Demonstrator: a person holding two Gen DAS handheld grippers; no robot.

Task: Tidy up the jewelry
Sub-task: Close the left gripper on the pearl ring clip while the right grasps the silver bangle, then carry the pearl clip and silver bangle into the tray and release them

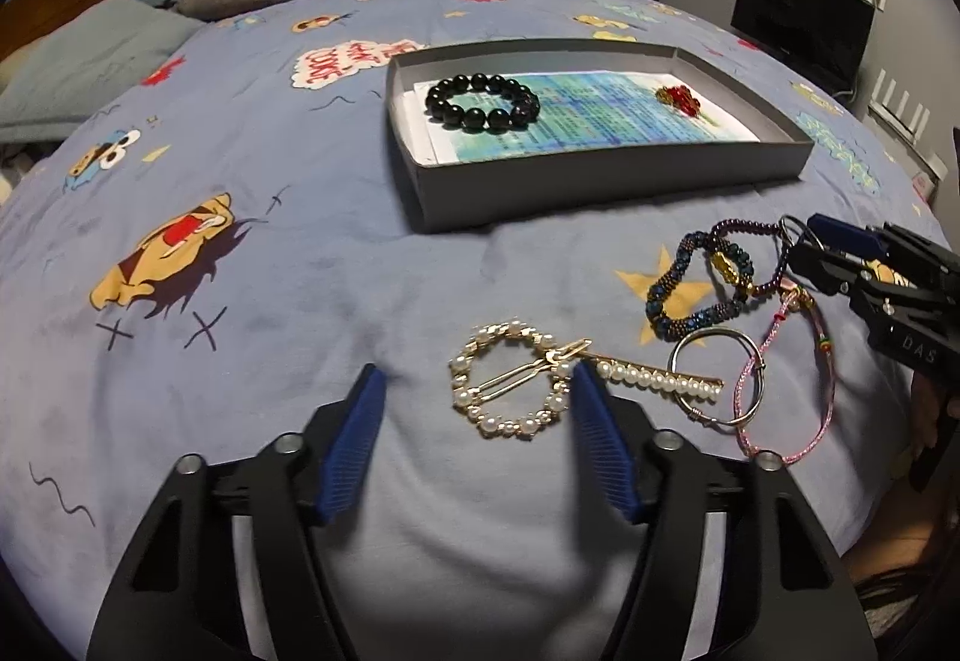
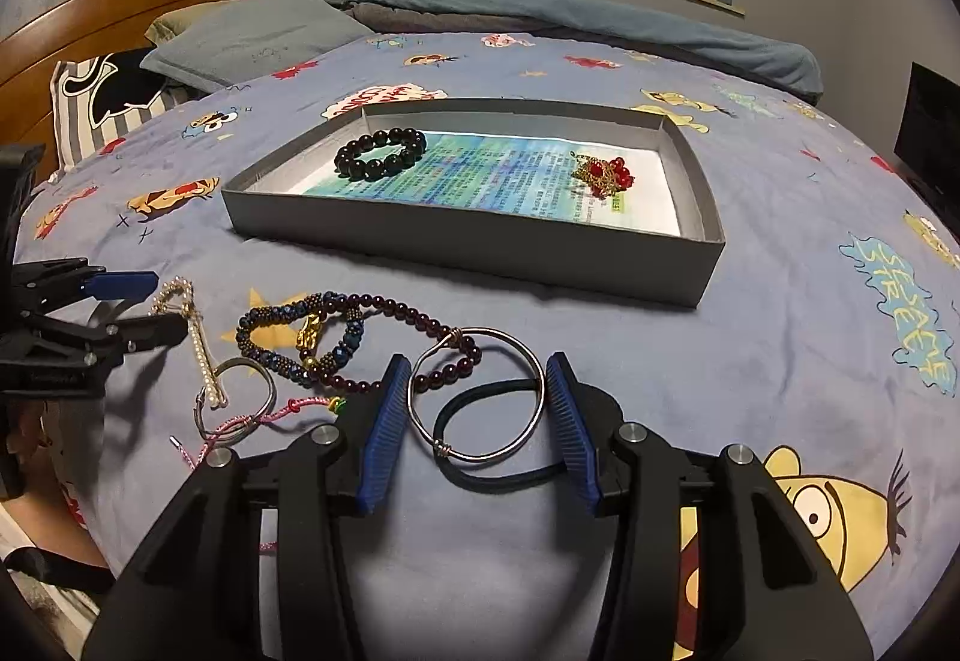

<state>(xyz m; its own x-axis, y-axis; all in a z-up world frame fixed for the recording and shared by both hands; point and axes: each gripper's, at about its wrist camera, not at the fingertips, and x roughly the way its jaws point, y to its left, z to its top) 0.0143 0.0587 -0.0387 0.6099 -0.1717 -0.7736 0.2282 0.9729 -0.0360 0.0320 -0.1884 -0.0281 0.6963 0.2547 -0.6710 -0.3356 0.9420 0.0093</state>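
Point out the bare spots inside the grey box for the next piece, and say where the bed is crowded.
Inside the grey box, the printed sheet lies bare between the black bead bracelet at its left and the red bead piece at its right. Crowded: the near bedspread, where the pearl hair clip, blue beaded bracelet, pink cord and silver bangle overlap.
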